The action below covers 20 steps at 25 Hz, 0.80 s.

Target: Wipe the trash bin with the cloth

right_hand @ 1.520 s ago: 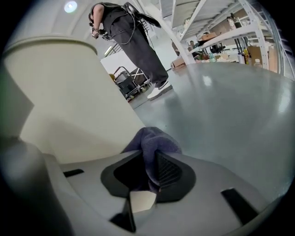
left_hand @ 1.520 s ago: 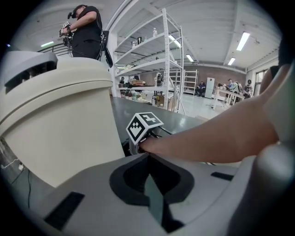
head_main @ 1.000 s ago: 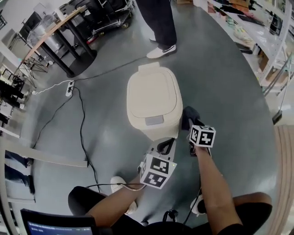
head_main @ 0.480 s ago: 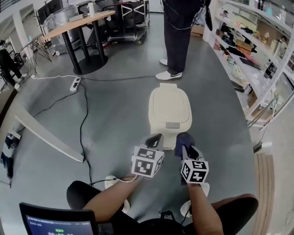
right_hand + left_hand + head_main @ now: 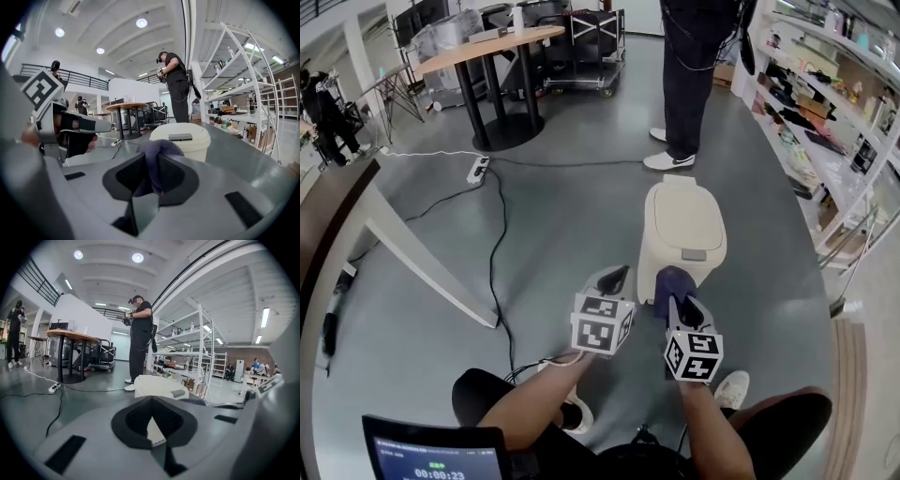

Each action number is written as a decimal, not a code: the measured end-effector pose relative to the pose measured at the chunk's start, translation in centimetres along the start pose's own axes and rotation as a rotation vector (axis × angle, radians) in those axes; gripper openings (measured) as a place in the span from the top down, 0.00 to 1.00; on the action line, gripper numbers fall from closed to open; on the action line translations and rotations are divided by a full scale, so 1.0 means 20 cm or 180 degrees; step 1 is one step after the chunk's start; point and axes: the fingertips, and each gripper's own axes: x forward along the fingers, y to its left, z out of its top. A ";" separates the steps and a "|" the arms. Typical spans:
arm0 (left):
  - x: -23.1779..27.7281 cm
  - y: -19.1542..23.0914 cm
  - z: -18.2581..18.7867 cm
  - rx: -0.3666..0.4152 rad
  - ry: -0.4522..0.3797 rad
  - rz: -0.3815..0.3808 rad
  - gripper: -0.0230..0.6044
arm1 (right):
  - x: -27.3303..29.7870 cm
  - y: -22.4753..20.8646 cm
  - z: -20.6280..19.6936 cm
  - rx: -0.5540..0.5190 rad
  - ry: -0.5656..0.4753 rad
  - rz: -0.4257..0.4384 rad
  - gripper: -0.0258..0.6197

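The trash bin (image 5: 682,228) stood upright on the grey floor (image 5: 553,216). Its oval lid's long axis ran away from the wearer, grey latch at the near end, far end toward a standing person (image 5: 684,75). The bin lay just ahead of both tools. The right hand-held gripper (image 5: 676,292) was clamped on the bunched purple cloth (image 5: 672,278), which sat low against the bin's near wall; whether they touched could not be told. The left hand-held gripper (image 5: 616,275) was just beside the bin's left side, jaws drawn together on nothing. Only the head view showed the lid's outline; the right gripper view showed the cloth (image 5: 158,149) pinched between the pads.
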 end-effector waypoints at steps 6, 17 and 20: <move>-0.02 0.19 0.03 0.0106 -0.0049 0.0099 0.97 | 0.17 0.21 0.00 0.0098 -0.0021 0.0038 0.85; 0.08 0.40 0.05 0.0106 0.0087 0.0100 0.97 | 0.51 0.35 0.08 0.0308 -0.0204 -0.0015 0.85; 0.12 0.46 0.10 0.0220 0.0027 0.0167 0.97 | 0.60 0.37 0.11 0.0346 -0.0237 -0.0029 0.85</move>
